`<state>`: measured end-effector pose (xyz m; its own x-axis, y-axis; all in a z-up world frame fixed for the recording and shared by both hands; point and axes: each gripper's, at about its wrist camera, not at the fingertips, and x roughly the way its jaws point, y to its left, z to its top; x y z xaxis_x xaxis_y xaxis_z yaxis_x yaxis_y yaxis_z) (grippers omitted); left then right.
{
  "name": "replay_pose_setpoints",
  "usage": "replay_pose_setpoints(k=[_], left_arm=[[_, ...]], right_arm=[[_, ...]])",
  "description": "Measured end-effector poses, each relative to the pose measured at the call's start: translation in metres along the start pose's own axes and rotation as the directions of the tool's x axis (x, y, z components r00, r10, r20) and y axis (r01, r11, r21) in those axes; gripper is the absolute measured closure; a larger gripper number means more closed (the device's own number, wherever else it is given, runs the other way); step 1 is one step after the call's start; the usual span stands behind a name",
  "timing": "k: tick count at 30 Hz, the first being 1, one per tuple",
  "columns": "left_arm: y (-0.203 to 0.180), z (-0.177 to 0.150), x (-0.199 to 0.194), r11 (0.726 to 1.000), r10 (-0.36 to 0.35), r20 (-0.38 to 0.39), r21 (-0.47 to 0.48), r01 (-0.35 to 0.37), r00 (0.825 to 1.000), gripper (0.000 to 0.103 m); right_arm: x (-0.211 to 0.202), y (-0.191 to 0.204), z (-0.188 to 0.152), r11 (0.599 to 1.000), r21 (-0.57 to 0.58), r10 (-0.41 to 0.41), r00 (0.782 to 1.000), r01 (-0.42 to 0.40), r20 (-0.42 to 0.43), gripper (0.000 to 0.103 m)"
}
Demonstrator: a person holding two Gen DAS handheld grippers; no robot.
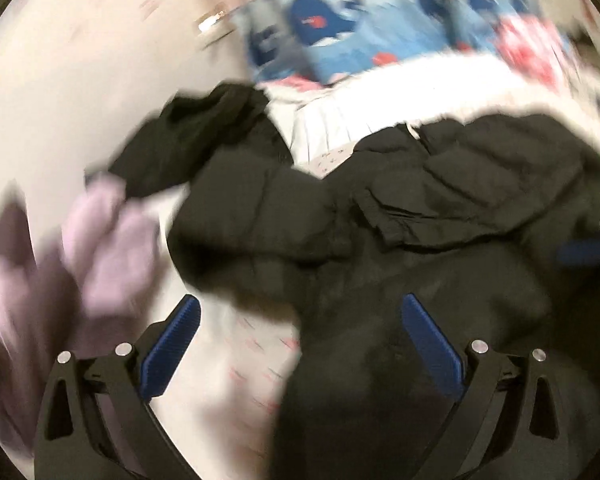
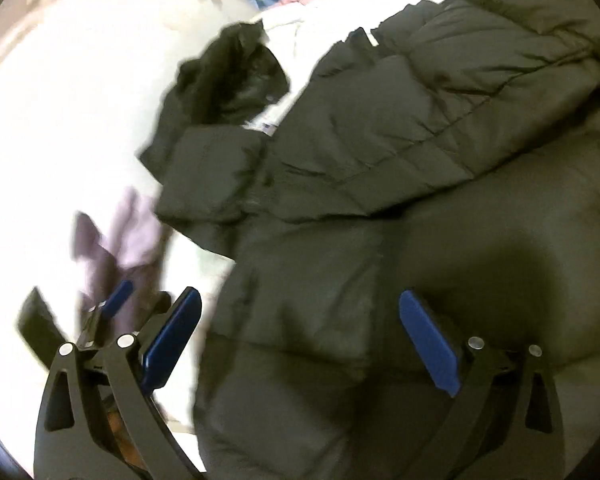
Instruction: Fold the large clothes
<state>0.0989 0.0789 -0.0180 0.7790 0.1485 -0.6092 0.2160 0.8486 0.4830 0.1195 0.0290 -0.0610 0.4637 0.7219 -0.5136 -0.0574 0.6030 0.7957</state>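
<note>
white bed (image 2: 60, 120) | one black jacket (image 2: 380, 160) | one lilac garment (image 1: 112, 248) | left gripper (image 1: 300, 332), right gripper (image 2: 300, 328): both agape, empty

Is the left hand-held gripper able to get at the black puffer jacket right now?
Probably yes: the left hand-held gripper is open just above the black puffer jacket, and nothing lies between them.

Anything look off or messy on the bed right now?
The black puffer jacket lies rumpled, one sleeve flopped left, not yet folded. A lilac garment sits bunched beside it. Both views are motion-blurred; no damage is visible.
</note>
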Motion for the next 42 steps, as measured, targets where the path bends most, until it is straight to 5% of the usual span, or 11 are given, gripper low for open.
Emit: replay_pose_setpoints(k=[3, 7, 11, 17, 19, 24, 28, 32, 35, 39, 42], left_arm=[[-0.005, 0.025, 0.027, 0.973, 0.074, -0.033, 0.221, -0.065, 0.997, 0.007], [-0.012, 0.039, 0.082, 0.866, 0.191, -0.099, 0.485, -0.12, 0.977, 0.007], [-0.013, 0.047, 0.112, 0.847, 0.1, -0.2, 0.531, 0.022, 0.975, 0.007], [-0.015, 0.034, 0.165, 0.791, 0.178, -0.282, 0.611, 0.034, 0.943, 0.011], [-0.009, 0.035, 0.17, 0.821, 0.13, -0.296, 0.567, 0.065, 0.946, 0.023], [0.025, 0.056, 0.163, 0.959, -0.114, -0.321, 0.213, 0.189, 0.94, 0.078], [0.057, 0.064, 0.135, 0.944, -0.329, -0.223, -0.066, 0.323, 0.918, 0.093], [0.064, 0.07, 0.083, 0.843, -0.512, -0.033, -0.214, 0.494, 0.859, 0.093], [0.049, 0.075, 0.046, 0.744, -0.618, 0.089, -0.256, 0.618, 0.781, 0.093], [-0.003, 0.074, 0.012, 0.682, -0.685, 0.15, -0.21, 0.7, 0.713, 0.093], [-0.044, 0.07, 0.0, 0.654, -0.719, 0.151, -0.183, 0.734, 0.679, 0.093]], right_arm=[[-0.002, 0.003, 0.007, 0.999, 0.003, 0.035, 0.999, -0.035, 0.016, 0.007], [0.004, -0.007, 0.01, 0.996, 0.068, 0.051, 0.999, -0.052, 0.009, 0.007], [0.011, -0.02, 0.015, 0.986, 0.142, 0.084, 0.996, -0.083, -0.001, 0.007], [0.019, -0.024, 0.02, 0.983, 0.166, 0.077, 0.997, -0.076, 0.001, 0.007], [0.021, -0.024, 0.021, 0.984, 0.163, 0.076, 0.997, -0.074, -0.002, 0.007], [0.023, -0.025, 0.022, 0.986, 0.155, 0.059, 0.998, -0.058, -0.002, 0.007], [0.024, -0.024, 0.023, 0.986, 0.154, 0.065, 0.998, -0.065, 0.001, 0.007], [0.024, -0.021, 0.024, 0.967, 0.175, 0.183, 0.983, -0.183, 0.015, 0.007], [0.028, -0.025, 0.023, 0.885, 0.252, 0.396, 0.918, -0.391, 0.031, 0.007], [0.02, -0.032, 0.027, 0.771, 0.303, 0.553, 0.825, -0.56, 0.12, 0.007], [0.01, -0.04, 0.034, 0.744, 0.3, 0.571, 0.801, -0.598, 0.18, 0.007]])
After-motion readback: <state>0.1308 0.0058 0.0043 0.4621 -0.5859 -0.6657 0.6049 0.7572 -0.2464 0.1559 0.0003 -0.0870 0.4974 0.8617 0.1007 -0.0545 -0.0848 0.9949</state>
